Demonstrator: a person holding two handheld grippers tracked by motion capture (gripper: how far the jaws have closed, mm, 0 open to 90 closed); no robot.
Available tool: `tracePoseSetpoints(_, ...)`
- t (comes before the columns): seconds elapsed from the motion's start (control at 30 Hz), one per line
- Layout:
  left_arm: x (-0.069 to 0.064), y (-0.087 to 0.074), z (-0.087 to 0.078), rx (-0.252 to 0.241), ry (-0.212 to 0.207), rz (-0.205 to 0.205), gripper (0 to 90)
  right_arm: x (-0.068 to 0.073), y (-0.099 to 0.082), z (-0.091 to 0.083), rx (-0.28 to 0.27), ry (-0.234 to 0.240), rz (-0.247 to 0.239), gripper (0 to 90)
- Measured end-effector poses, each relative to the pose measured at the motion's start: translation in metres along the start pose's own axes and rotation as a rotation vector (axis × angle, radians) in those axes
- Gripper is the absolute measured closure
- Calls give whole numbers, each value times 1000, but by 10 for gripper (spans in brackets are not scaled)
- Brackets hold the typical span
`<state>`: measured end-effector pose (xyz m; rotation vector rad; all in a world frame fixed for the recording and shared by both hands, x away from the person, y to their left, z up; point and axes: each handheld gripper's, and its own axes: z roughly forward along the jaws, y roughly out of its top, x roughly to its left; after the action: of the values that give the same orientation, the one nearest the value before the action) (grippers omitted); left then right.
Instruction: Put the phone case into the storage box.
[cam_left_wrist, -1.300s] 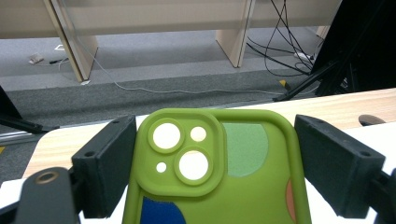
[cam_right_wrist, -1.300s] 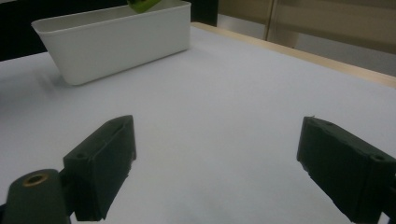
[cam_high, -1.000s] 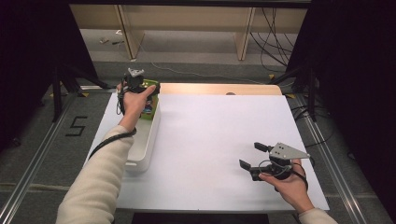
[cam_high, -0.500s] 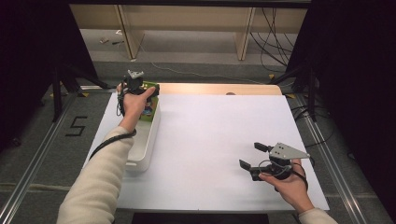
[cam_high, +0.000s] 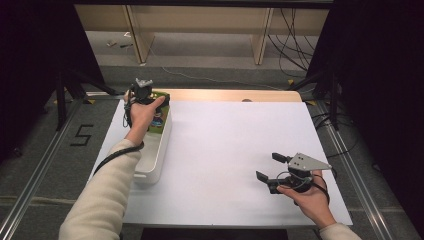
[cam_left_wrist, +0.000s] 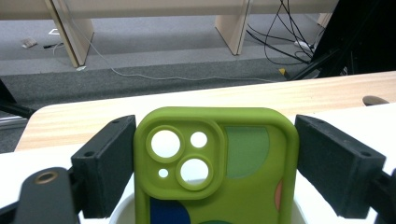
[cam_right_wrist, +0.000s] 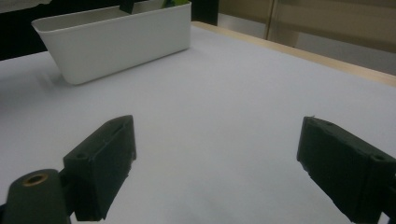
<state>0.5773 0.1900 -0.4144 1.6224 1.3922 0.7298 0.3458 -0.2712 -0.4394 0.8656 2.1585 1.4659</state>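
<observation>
Left claw (cam_high: 145, 95) unmoved, clamped on green phone case (cam_left_wrist: 215, 168); bin (cam_high: 152, 160) unchanged.

bright overhead light on white table (cam_high: 225, 140); dark surroundings; near jaws blurred.

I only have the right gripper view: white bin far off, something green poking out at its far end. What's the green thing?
Observer: A green phone case with camera cutouts, seen in the left gripper view.
Operator: Loose in the bin?
Observer: No. The left gripper has a jaw against each side of it, at the far end of the white bin.
Operator: Where's that bin on the table?
Observer: In the high view, along the left edge of the white table cover. The right gripper, jaws open, sits near the front right corner.
</observation>
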Motion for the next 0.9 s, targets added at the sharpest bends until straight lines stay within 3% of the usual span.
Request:
tracePoseSetpoints(0.47, -1, -5, 0, 19, -6, 21, 153, 0, 0, 0, 0, 1, 2, 128)
tracePoseSetpoints(0.9, 0, -7, 2, 22, -12, 15, 152, 0, 0, 0, -1, 1, 0, 128)
